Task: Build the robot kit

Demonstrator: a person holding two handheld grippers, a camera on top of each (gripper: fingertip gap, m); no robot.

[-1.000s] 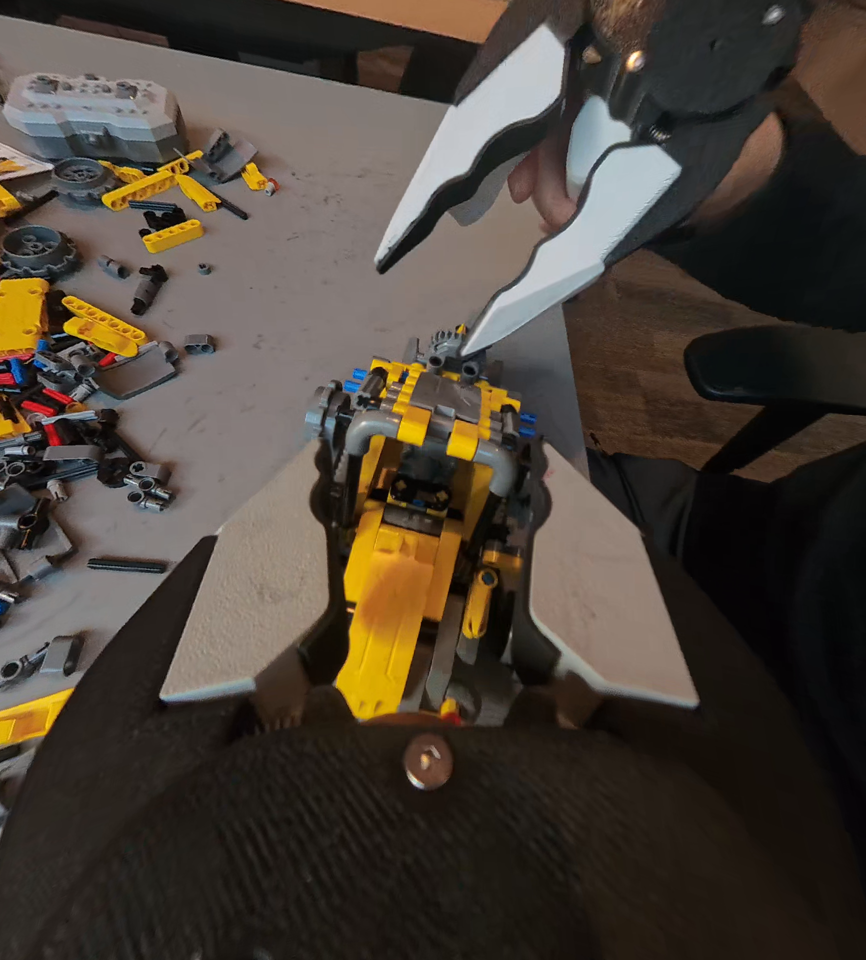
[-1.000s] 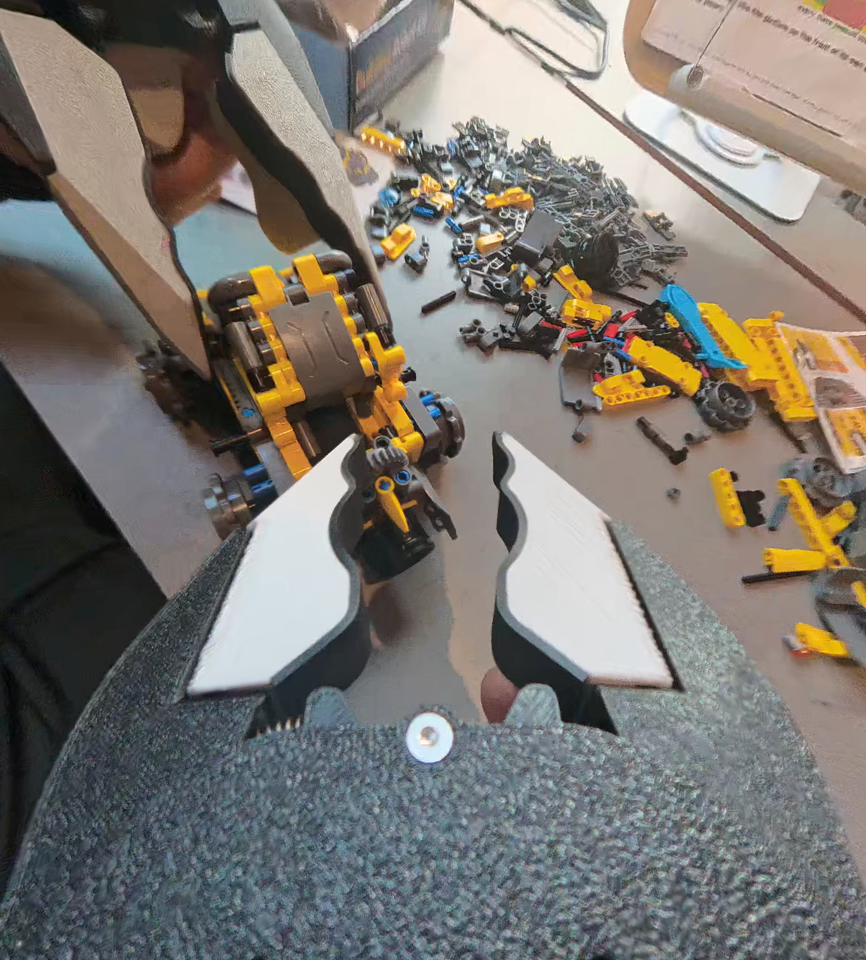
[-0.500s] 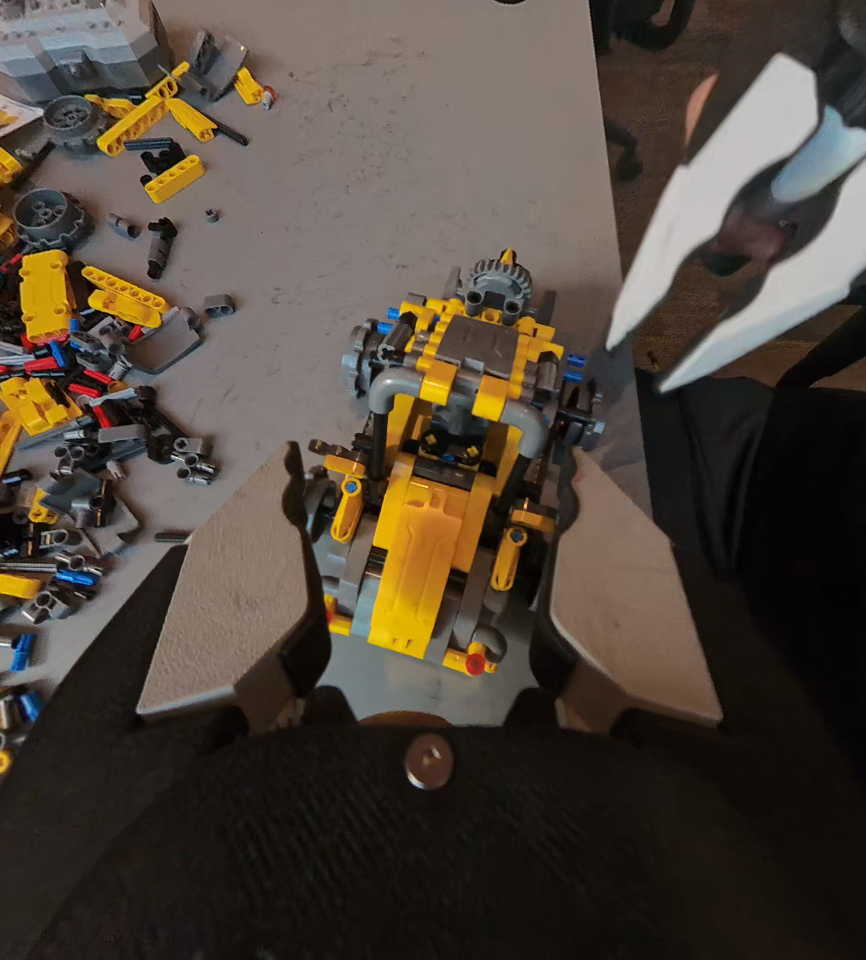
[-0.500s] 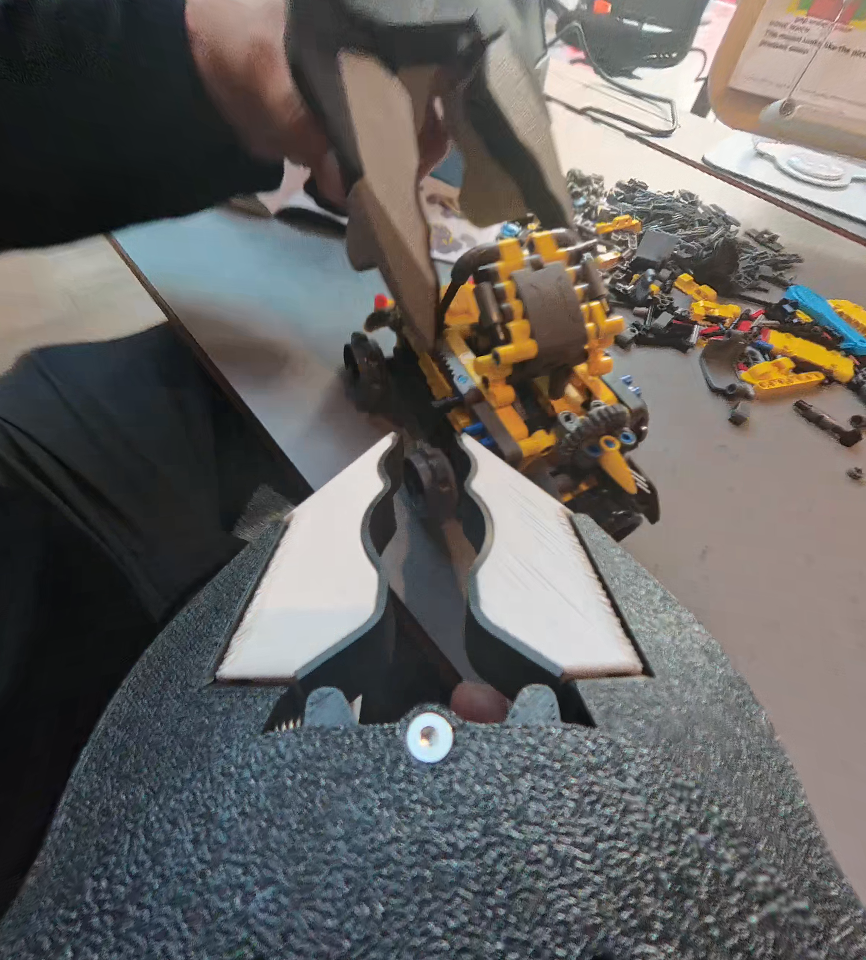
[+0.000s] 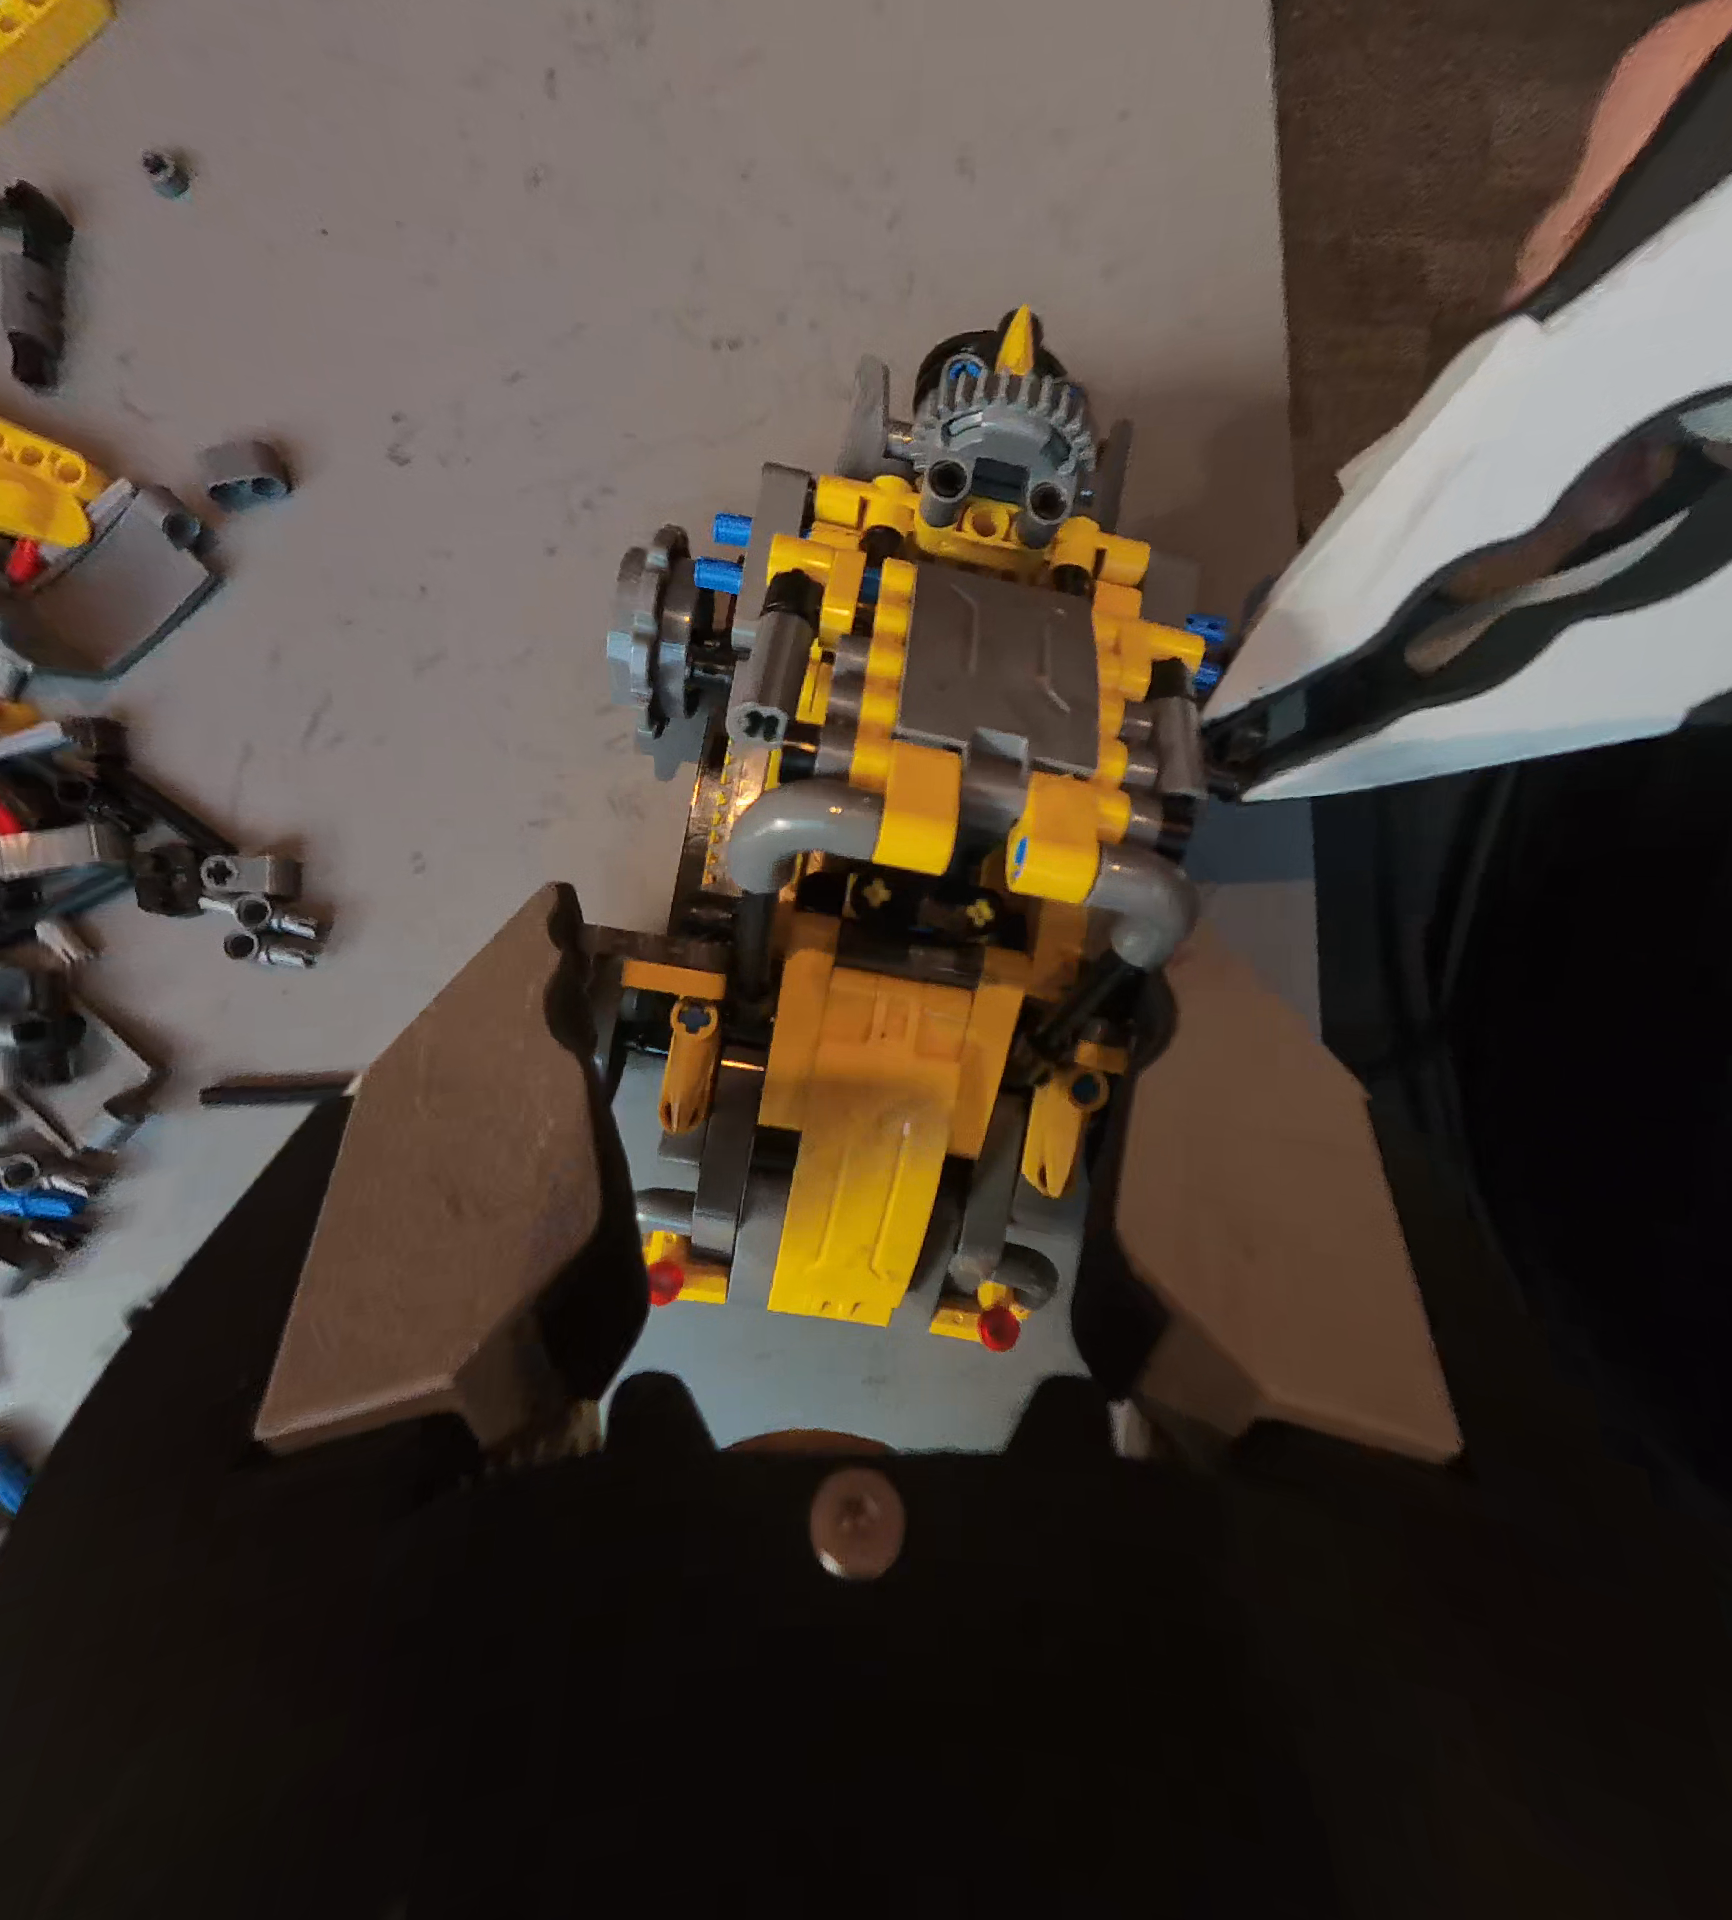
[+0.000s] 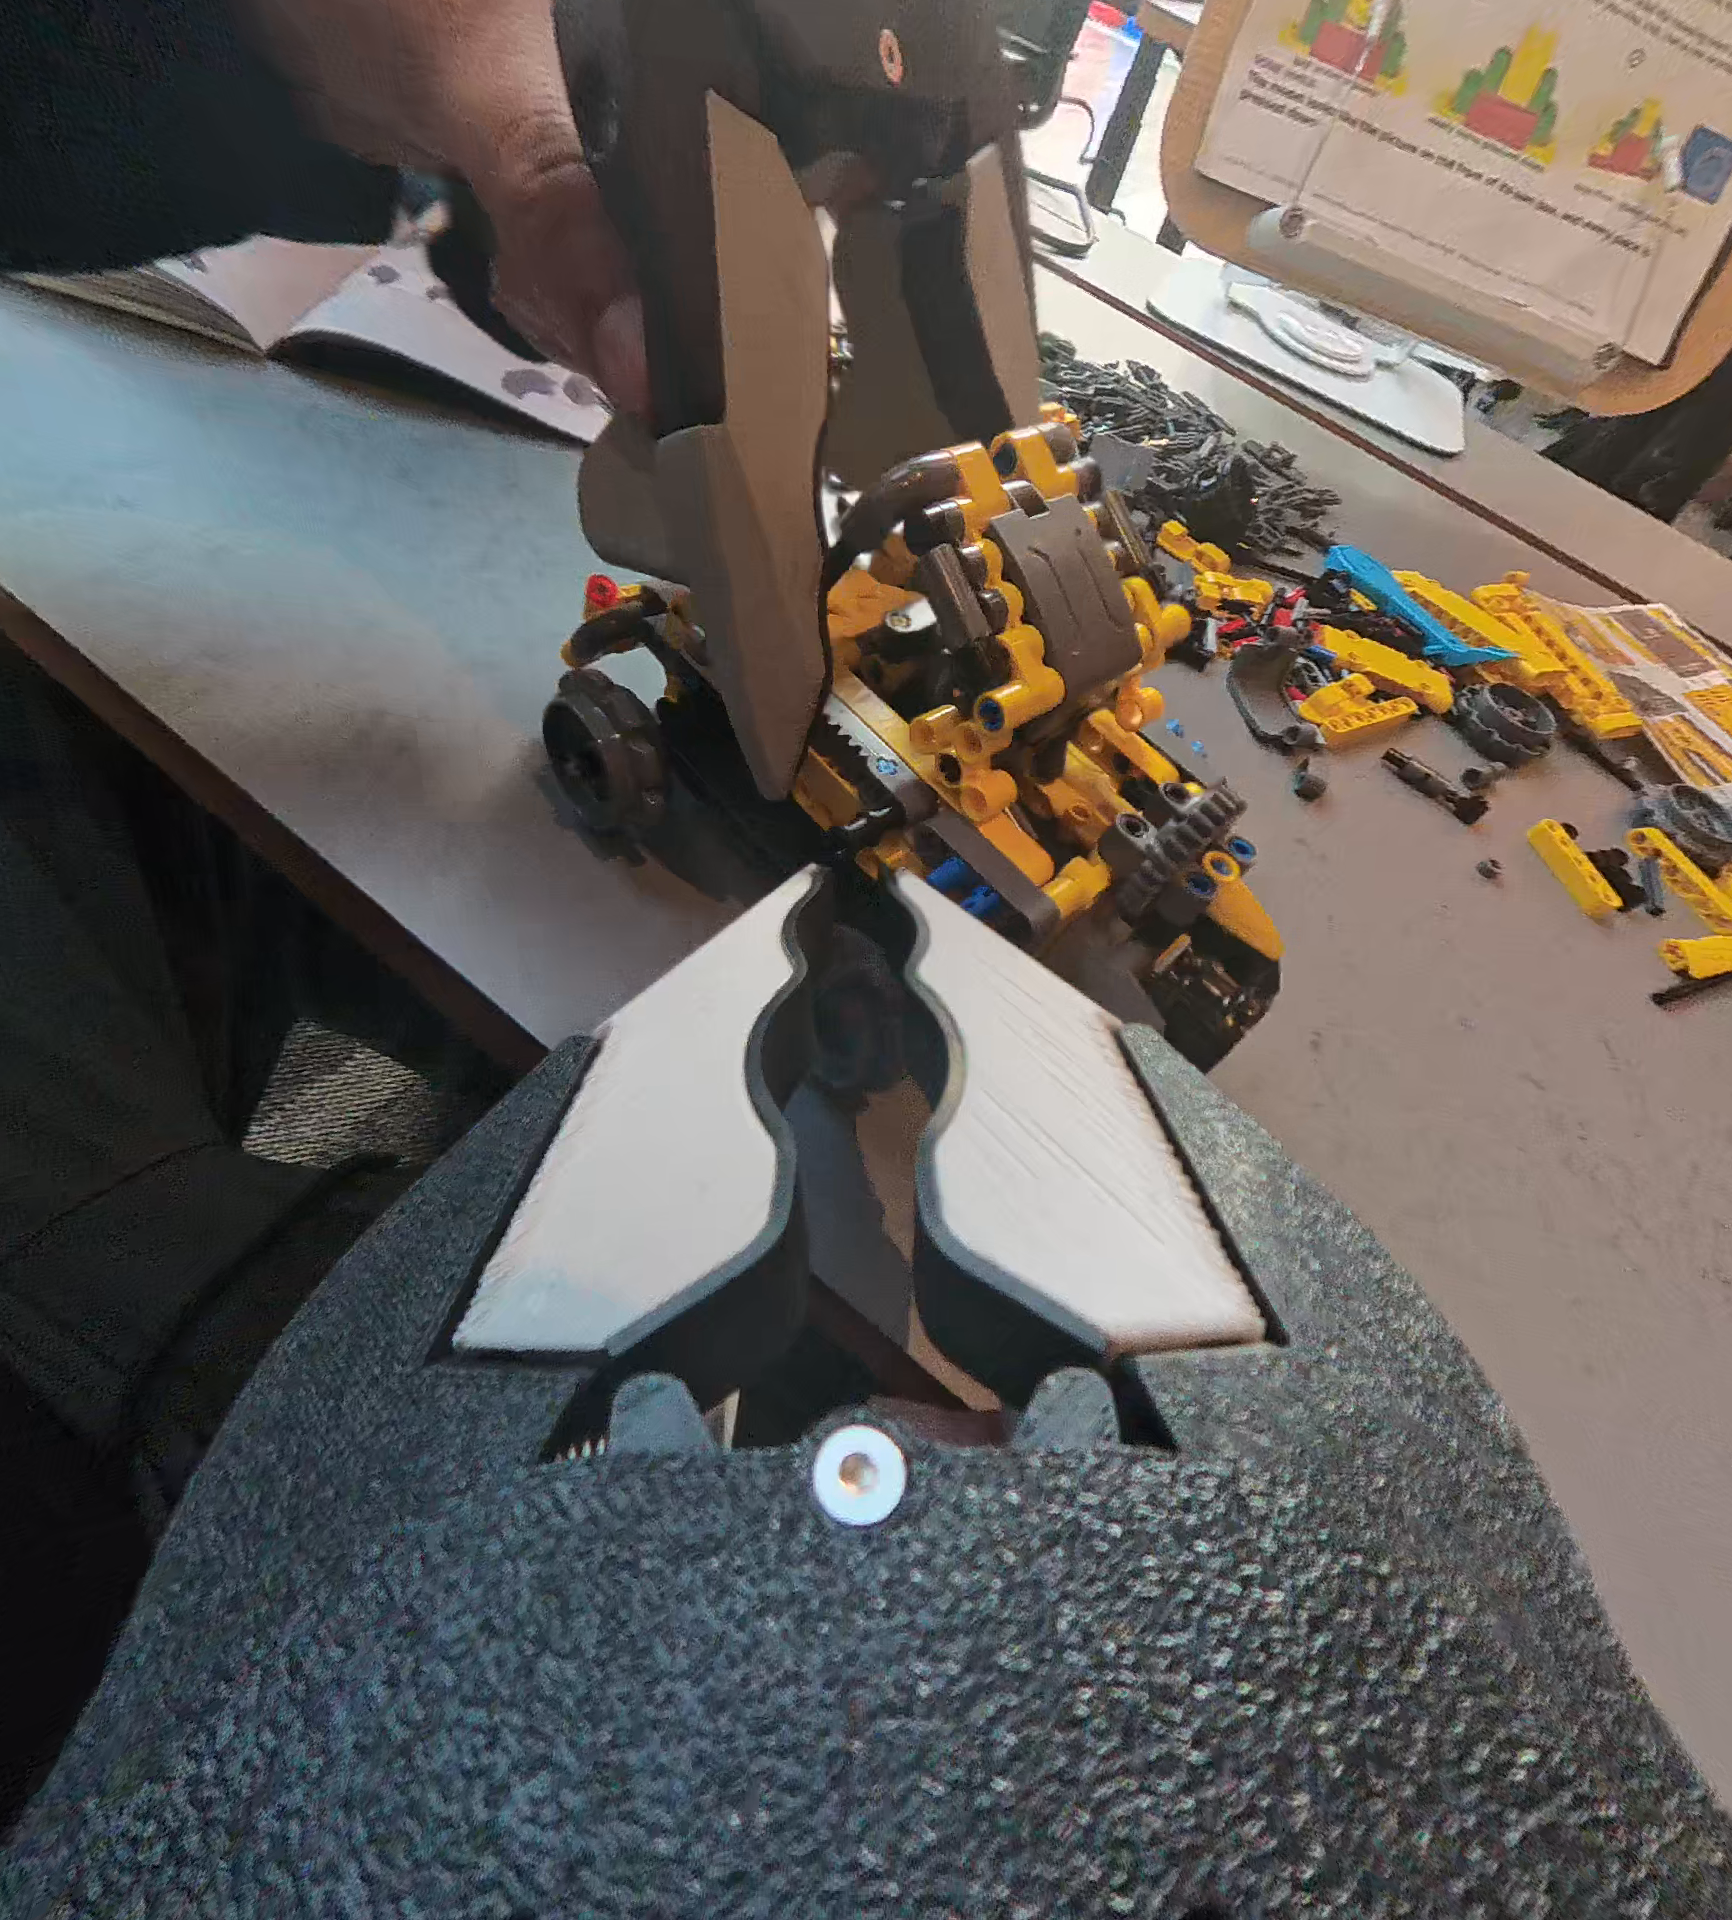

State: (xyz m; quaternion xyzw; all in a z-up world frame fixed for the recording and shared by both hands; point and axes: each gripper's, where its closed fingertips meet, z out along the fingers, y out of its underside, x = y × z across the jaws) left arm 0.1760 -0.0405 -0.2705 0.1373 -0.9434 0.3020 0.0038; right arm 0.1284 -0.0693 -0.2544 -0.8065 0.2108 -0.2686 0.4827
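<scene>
A yellow and grey brick-built vehicle (image 5: 987,665) stands near the table's right edge. My left gripper (image 5: 872,945) comes down over its rear half, and one finger presses on each flank. In the right wrist view its fingers (image 6: 737,582) straddle the vehicle (image 6: 1007,665) from above. My right gripper (image 6: 857,883) is shut on a small black wheel-like piece (image 6: 846,1008). Its tips touch the vehicle's right side by the blue pins. In the left wrist view the right gripper (image 5: 1226,758) comes in from the right edge.
Several loose yellow, black, grey and blue parts (image 5: 10,883) lie left of the vehicle on the grey table (image 5: 529,312); they also show in the right wrist view (image 6: 1413,644). A leaflet (image 6: 1724,707), an open booklet (image 6: 374,312) and a card on a stand (image 6: 1464,156) are farther off. A dark-clothed lap (image 5: 1568,1039) lies past the table edge.
My right gripper went from open at the vehicle's front to shut on the black piece and moved to its right side. My left gripper's fingers spread wider and slid back along the vehicle.
</scene>
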